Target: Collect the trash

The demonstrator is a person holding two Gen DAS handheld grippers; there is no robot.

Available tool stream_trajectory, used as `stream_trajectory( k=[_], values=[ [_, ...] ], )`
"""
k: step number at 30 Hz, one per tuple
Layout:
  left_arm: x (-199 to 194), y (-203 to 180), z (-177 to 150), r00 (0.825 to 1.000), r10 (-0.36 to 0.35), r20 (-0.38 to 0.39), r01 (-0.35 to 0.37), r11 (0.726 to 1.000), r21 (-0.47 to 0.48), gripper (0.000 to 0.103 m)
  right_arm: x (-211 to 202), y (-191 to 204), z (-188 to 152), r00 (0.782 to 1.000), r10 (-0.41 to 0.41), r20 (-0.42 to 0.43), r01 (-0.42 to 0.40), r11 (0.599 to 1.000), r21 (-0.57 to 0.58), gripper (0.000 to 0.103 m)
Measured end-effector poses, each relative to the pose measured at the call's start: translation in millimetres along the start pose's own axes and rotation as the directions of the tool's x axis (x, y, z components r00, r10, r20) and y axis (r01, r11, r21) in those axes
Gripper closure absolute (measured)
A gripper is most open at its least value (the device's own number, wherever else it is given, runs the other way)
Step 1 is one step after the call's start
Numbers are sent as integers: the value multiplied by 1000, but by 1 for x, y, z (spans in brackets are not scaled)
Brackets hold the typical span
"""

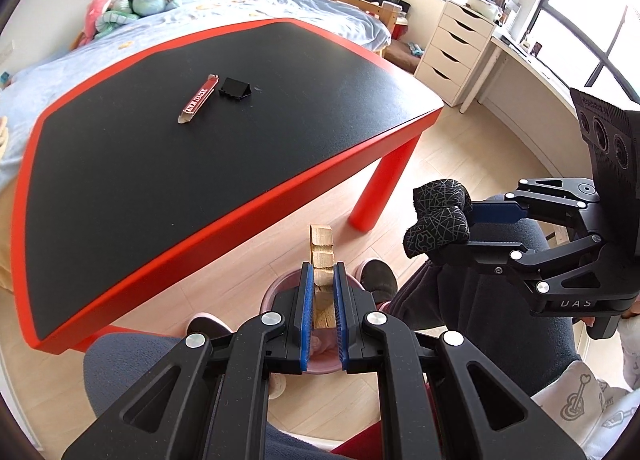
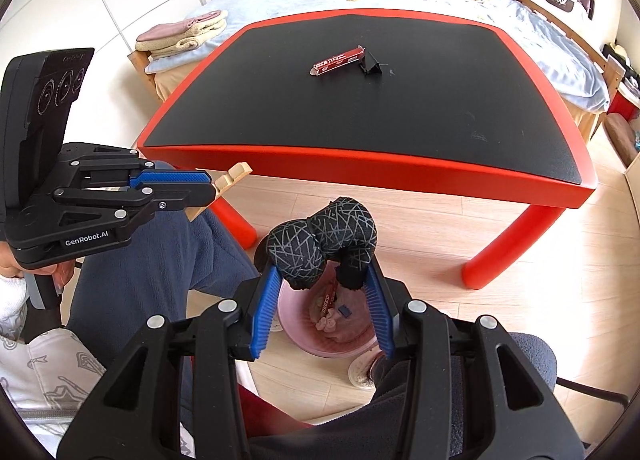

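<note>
While my left gripper [image 1: 322,292] clamps the wooden block [image 1: 321,256] and my right gripper [image 2: 322,296] grips the black bundle [image 2: 324,250], both above the pink bin [image 2: 320,340] beneath my fingers, I should centre each before letting go.

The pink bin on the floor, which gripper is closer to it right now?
Hard to call; likely the right. The right gripper holds a black bundle directly over the pink bin. The left gripper, clamping a wooden piece, also hangs above it.
</note>
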State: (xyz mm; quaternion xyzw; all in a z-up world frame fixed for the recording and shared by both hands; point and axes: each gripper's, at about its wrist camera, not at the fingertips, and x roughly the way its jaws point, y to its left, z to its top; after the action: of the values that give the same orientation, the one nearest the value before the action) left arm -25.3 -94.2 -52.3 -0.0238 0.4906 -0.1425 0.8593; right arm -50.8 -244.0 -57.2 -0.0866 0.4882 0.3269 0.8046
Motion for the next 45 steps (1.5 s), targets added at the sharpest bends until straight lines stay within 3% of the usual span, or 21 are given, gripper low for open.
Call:
stream_trajectory(
  k=[11, 13, 14, 15, 16, 17, 18, 19, 25, 45],
  values=[
    [4, 0, -2, 1000, -16, -13, 16, 1000, 3, 93, 4, 2, -3, 1000, 14, -13, -14, 1000, -3, 59],
    [5, 1, -2, 1000, -21, -16, 21, 1000, 0, 90, 4, 0, -3, 1000, 13, -13, -13, 1000, -1, 54],
    [6, 2, -2, 999, -28, -21, 28, 1000, -1, 87, 4, -1, -2, 1000, 16, -12, -16, 1000, 4, 45],
    [7, 3, -3, 999, -27, -25, 27, 1000, -3, 78, 4, -2, -2, 1000, 17, -10, -16, 1000, 9, 34],
    [8, 5, -3, 1000, -23, -22, 22, 1000, -8, 56, 4, -3, -2, 1000, 11, -8, -11, 1000, 13, 27],
    [7, 7, -4, 1000, -20, -12, 20, 1000, -19, 43, 4, -5, -2, 1000, 6, -4, -6, 1000, 20, 14],
    [5, 9, -5, 1000, -18, 4, 18, 999, -32, 22, 4, -6, -2, 1000, 4, -1, -4, 1000, 27, 11],
    [3, 11, -5, 1000, -9, 23, 10, 999, -40, 14, 5, -8, -1, 1000, 0, -4, 0, 999, 34, 10],
    [1, 16, -4, 999, 32, 24, -30, 998, -61, 8, 8, -8, -3, 1000, 0, -7, 0, 999, 40, 6],
    [-1, 19, -1, 999, 49, 15, -48, 996, -70, 8, 6, -11, 3, 1000, 2, 4, -2, 999, 47, 3]
  ],
)
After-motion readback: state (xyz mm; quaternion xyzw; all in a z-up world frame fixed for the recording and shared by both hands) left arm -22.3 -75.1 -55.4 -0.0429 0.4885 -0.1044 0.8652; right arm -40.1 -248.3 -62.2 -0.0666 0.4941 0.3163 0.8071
